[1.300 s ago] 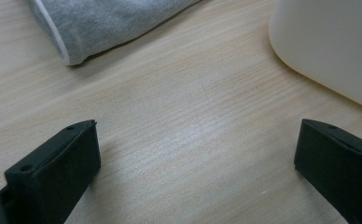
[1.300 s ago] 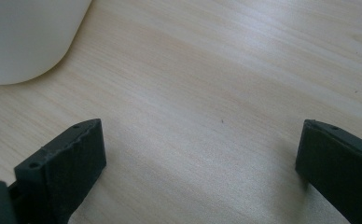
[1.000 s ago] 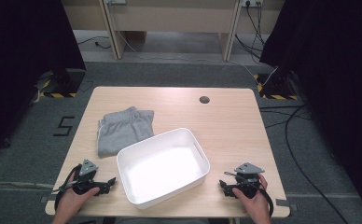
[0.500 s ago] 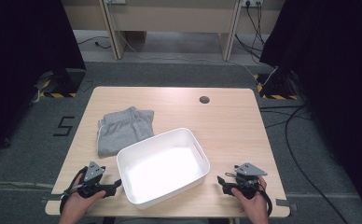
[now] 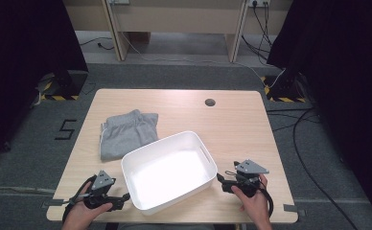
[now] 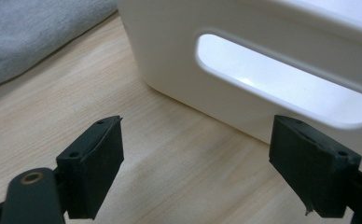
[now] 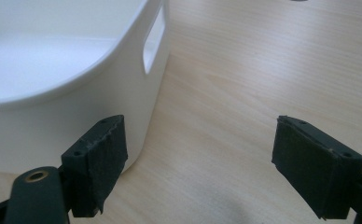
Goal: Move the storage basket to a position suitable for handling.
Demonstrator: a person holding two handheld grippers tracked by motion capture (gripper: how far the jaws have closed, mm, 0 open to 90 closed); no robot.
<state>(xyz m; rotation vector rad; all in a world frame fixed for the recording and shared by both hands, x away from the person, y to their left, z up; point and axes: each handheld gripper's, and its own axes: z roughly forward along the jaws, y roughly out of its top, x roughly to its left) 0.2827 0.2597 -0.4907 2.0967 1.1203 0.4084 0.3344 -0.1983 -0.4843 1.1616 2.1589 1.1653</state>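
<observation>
A white plastic bin [image 5: 160, 145] with slot handles sits empty at the table's front middle, turned at an angle. My left gripper [image 5: 123, 197] is at its near left corner, pointing at the bin wall [image 6: 170, 46] and its handle slot. The jaws are open with nothing between them and have just been closing a little. My right gripper [image 5: 221, 179] is at the bin's right side, beside the wall [image 7: 76, 93]. It too is open and empty, its jaws having just narrowed slightly. Folded grey shorts [image 5: 126, 132] lie behind the bin on the left, their edge [image 6: 30, 32] in the left gripper view.
The wooden table [image 5: 241, 129] has a dark round cable hole [image 5: 210, 102] at its far middle. Bare wood lies to the right of the bin and along the back. Cables run over the floor at the right.
My left gripper has slid right, closer to the bin's near left corner. The right gripper has barely shifted. Bin and shorts have stayed put.
</observation>
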